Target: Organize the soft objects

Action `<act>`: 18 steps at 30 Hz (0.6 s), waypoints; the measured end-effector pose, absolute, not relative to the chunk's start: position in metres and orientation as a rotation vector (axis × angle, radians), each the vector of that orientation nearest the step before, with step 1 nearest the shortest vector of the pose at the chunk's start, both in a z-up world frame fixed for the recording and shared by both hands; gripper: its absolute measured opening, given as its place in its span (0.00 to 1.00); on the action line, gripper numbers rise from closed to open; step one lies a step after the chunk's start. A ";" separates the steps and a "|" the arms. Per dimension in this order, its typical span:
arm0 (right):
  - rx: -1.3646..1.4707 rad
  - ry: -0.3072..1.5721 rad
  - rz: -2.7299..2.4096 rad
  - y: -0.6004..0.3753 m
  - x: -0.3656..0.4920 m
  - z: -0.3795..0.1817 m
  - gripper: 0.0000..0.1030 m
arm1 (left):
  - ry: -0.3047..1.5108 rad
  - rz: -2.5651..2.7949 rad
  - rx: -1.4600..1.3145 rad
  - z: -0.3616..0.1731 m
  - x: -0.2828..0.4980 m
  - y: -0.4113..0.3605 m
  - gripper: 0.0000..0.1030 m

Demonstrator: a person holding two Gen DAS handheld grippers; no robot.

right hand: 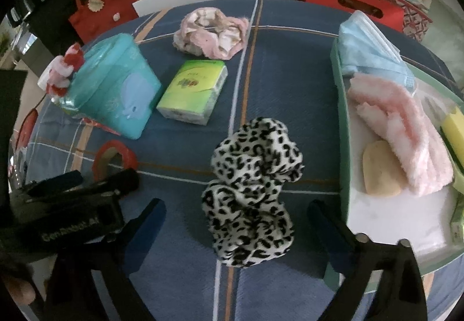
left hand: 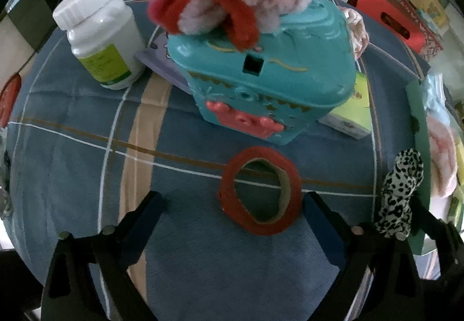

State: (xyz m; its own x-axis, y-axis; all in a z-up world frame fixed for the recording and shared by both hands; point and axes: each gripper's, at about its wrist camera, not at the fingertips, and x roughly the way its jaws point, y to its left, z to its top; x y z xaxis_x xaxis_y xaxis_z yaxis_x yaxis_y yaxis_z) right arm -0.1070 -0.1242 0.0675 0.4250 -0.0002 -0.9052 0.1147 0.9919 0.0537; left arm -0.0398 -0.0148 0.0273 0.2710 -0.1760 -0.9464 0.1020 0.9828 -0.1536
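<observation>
A: What did the left wrist camera show?

B: The left gripper stood wide, its jaws empty, over the blue plaid cloth with a red tape roll just between the tips. The white bottle had a green label, too blurred to read.

A: And the right wrist camera?

B: The right gripper also stood wide; the leopard-print scrunchie lay between its jaws, untouched, beside the tray. The left gripper's body read "GenRobot.AI". The green tissue pack had unreadable print.
</observation>
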 end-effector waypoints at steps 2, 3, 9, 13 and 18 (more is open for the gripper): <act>0.128 1.134 -0.070 -0.128 -0.106 0.066 0.89 | 1.279 -0.200 -0.079 0.026 -0.039 -0.015 0.81; 0.131 1.134 -0.069 -0.129 -0.105 0.065 0.88 | 1.277 -0.204 -0.080 0.026 -0.039 -0.016 0.79; 0.134 1.128 -0.068 -0.134 -0.104 0.065 0.77 | 1.266 -0.260 -0.107 0.032 -0.048 -0.018 0.58; 0.132 1.119 -0.067 -0.136 -0.106 0.066 0.64 | 1.262 -0.268 -0.108 0.033 -0.048 -0.020 0.54; 0.134 1.113 -0.070 -0.135 -0.109 0.070 0.48 | 1.257 -0.272 -0.129 0.039 -0.051 -0.013 0.53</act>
State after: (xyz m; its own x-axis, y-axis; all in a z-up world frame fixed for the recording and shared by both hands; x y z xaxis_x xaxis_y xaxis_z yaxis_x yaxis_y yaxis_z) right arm -0.1093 -0.1355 0.0697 0.4413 0.0109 -0.8973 0.1234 0.9897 0.0728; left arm -0.0507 -0.0130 0.0385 0.2820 -0.2723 -0.9200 0.1318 0.9608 -0.2440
